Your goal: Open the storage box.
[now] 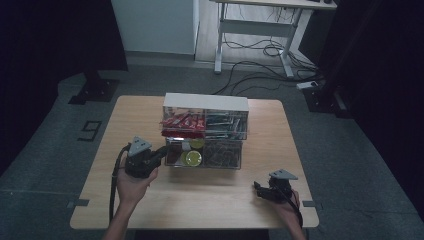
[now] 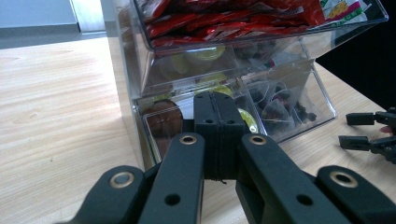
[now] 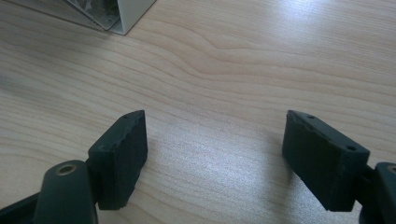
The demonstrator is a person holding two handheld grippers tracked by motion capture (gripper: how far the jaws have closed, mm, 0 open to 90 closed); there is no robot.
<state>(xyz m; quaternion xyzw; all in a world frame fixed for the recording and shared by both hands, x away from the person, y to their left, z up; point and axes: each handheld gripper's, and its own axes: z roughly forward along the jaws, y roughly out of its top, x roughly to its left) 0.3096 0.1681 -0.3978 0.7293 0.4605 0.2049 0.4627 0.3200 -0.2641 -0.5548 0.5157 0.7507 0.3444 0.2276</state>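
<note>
Left gripper (image 2: 219, 135) fingers pressed together, empty — clear drawer box (image 2: 299, 88) just ahead; right gripper (image 3: 215, 158) fingers spread over bare desk (image 3: 233, 70).

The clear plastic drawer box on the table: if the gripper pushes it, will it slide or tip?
The clear drawer box looks stiff and hard-walled, so it should keep its shape. Its smooth base on the wooden table probably slides easily. Two stacked, filled tiers may tip if pushed high.

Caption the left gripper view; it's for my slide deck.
Left claw, shut with nothing visibly held, in front of the clear drawer organizer on the wooden table.
</note>
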